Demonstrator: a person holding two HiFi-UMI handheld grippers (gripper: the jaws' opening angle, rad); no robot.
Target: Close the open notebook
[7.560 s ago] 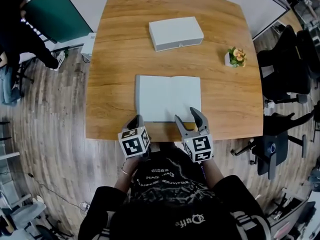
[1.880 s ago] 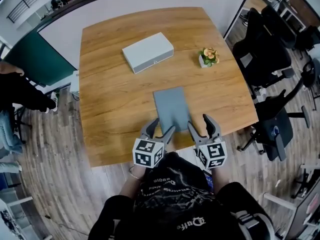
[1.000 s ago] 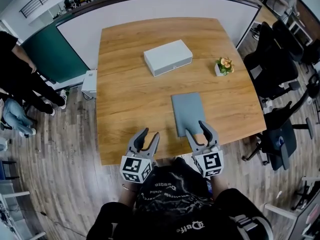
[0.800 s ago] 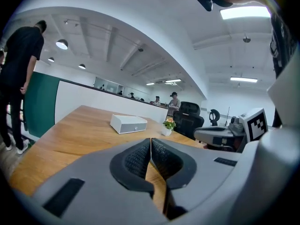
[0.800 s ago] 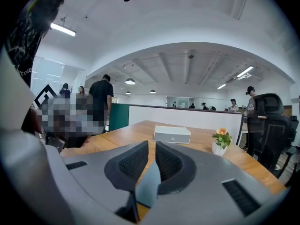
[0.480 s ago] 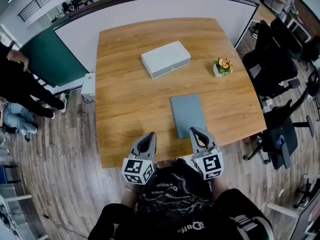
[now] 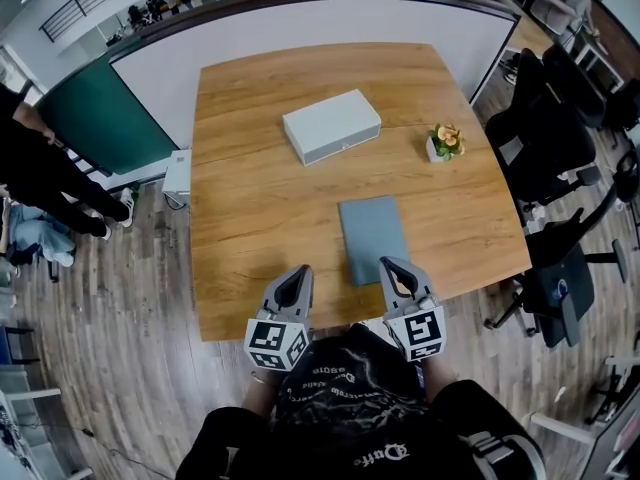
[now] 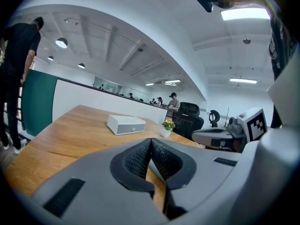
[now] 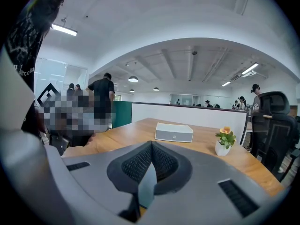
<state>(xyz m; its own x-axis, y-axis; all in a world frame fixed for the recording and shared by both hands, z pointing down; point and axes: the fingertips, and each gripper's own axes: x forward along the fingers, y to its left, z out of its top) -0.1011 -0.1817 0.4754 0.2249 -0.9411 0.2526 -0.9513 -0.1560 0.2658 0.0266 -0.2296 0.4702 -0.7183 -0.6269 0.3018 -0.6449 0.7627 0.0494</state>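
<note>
The notebook point(image 7: 372, 238) lies closed on the wooden table point(image 7: 260, 198), grey-blue cover up, near the front edge at the right of centre. My left gripper point(image 7: 297, 273) hovers at the table's front edge, left of the notebook, shut with nothing between its pads. My right gripper point(image 7: 392, 265) sits just before the notebook's near end, also shut and empty. In the left gripper view the pads point(image 8: 140, 158) meet, with a sliver of the notebook point(image 8: 154, 170) below them. In the right gripper view the right gripper point(image 9: 151, 144) is shut, the notebook point(image 9: 147, 188) showing under it.
A white box point(image 7: 331, 126) rests at the far middle of the table and a small potted plant point(image 7: 444, 142) at the far right. Black office chairs point(image 7: 560, 138) crowd the right side. A person point(image 7: 40, 168) stands at the left by a green partition point(image 7: 100, 108).
The notebook, open at the earliest frame, now lies closed. Both grippers' jaws went from open a second ago to shut. The hands have stayed at the table's front edge.
</note>
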